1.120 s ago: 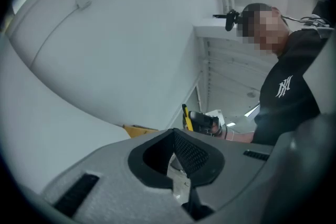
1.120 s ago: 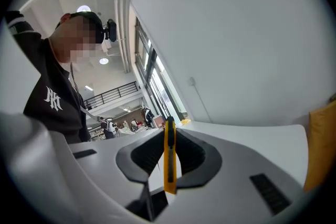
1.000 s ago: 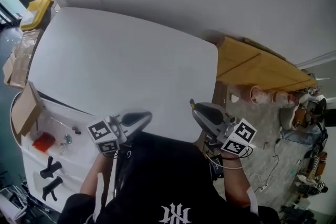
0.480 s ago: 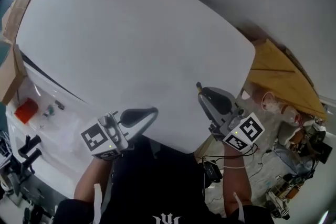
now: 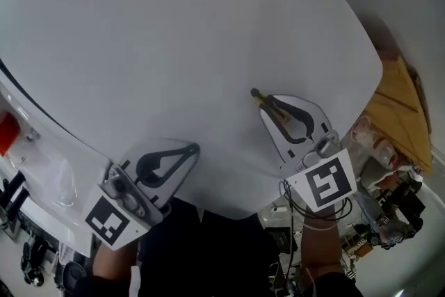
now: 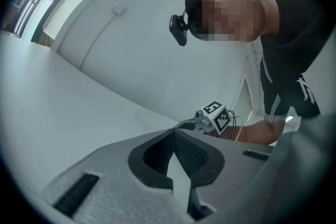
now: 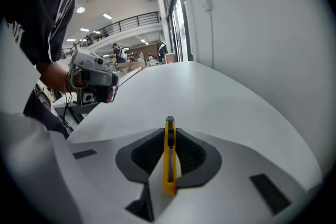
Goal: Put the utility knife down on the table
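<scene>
The slim yellow plastic utility knife [image 7: 169, 157] sits edge-up, clamped in the jaws of the right gripper [image 7: 170, 130], its tip poking past them, seemingly just above the broad white table [image 5: 174, 31]. The jaws of the left gripper [image 6: 172, 132] meet on nothing. A pale wall [image 7: 252, 18] stands beyond.

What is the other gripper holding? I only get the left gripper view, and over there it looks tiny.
Observer: The right gripper is shut on a yellow utility knife, pinched edge-on between its fingers.
Operator: Is the knife lying on the table yet?
Observer: No, it is not set down. In the head view its tip pokes out past the fingers over the white table, near the right-hand edge. I can't tell whether it touches.
Operator: Where is my gripper from up there?
Observer: Your left gripper is at the table's near edge, left of the right one and well apart from it.
</scene>
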